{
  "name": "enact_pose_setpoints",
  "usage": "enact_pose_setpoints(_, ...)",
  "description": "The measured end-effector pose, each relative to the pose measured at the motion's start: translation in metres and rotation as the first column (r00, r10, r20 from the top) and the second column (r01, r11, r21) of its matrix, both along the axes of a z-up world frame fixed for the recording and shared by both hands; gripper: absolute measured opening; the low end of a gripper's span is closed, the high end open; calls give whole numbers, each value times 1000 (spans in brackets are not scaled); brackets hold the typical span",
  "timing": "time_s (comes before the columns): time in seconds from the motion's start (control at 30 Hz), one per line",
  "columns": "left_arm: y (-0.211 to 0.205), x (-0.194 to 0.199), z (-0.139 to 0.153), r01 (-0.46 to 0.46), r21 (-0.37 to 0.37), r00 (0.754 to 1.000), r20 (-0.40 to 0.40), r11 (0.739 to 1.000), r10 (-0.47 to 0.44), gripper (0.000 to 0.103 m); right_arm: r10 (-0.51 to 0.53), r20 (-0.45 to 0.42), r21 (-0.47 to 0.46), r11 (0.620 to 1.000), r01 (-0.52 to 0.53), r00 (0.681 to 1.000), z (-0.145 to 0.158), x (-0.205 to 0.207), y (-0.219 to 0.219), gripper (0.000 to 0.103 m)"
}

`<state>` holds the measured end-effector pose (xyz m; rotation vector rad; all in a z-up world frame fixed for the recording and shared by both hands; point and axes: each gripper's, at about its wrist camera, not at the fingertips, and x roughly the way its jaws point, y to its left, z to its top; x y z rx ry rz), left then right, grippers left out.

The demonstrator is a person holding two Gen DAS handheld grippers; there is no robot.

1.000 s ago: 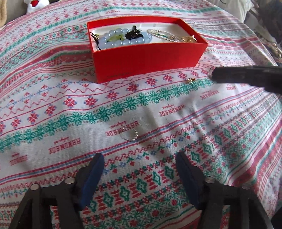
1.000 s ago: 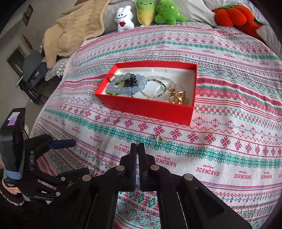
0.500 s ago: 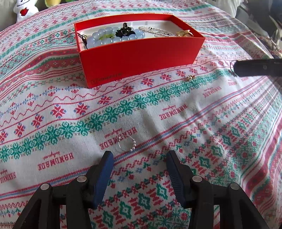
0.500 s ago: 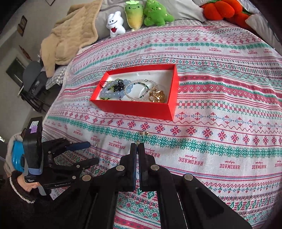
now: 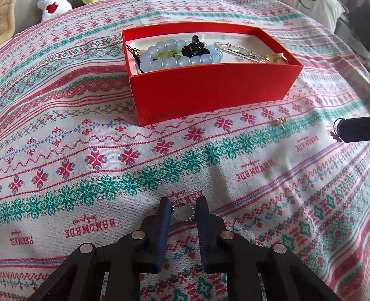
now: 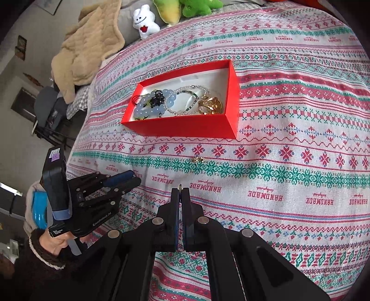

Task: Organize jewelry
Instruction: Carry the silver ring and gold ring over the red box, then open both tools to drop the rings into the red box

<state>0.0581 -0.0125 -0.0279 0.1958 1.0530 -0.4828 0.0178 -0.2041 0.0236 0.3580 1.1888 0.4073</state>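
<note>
Ring point(image 5: 183, 212) sits between left gripper point(image 5: 182, 208) pads.

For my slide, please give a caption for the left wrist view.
Left gripper closing around a small beaded ring on the patterned bedspread, red jewelry box ahead.

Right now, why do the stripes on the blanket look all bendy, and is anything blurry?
Left wrist view: the fisheye lens bows the blanket stripes; the red box and the ring between the left gripper fingers look sharp. Right wrist view: stripes curve more, the corners go black, the plush toys at the edge are stretched and softer, and the right gripper is sharp.
</note>
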Motion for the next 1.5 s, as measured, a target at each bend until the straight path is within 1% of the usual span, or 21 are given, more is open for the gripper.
enact_pose_setpoints(0.13, 3, -1, 2, -2, -2, 1000, -6, 1000, 2, 16, -20, -14, -11, 1000, 20, 1000, -2, 2, -6, 1)
enact_pose_setpoints(0.23, 19, -2, 7, -17, -12, 1000, -20, 1000, 17, 16, -32, -13, -20, 999, 32, 999, 0, 2, -11, 1)
enact_pose_setpoints(0.43, 31, 2, 25, -55, -55, 998, -21, 997, 54, 16, -48, 21, -24, 999, 49, 999, 14, 4, -19, 1)
enact_pose_setpoints(0.5, 34, 4, 33, -67, -70, 998, -19, 995, 66, 16, -53, 25, -12, 999, 53, 998, 18, 5, -21, 1)
enact_pose_setpoints(0.67, 35, 12, 53, -79, -89, 997, 0, 993, 80, 16, -63, 25, 28, 998, 63, 998, 26, 10, -21, 1)
enact_pose_setpoints(0.97, 29, 35, 74, -101, -127, 995, 13, 987, 104, 16, -84, 55, 18, 996, 83, 995, 37, 27, -10, 1)
enact_pose_setpoints(1.13, 28, 48, 77, -129, -155, 991, 8, 980, 132, 16, -100, 67, 19, 995, 99, 993, 39, 37, -3, 1)
enact_pose_setpoints(1.3, 19, 59, 73, -152, -177, 987, 20, 972, 158, 16, -122, 83, 18, 993, 121, 989, 40, 48, 2, 1)
enact_pose_setpoints(1.5, 7, 73, 64, -180, -179, 982, 21, 967, 187, 16, -152, 88, 31, 988, 150, 984, 34, 62, 10, 1)
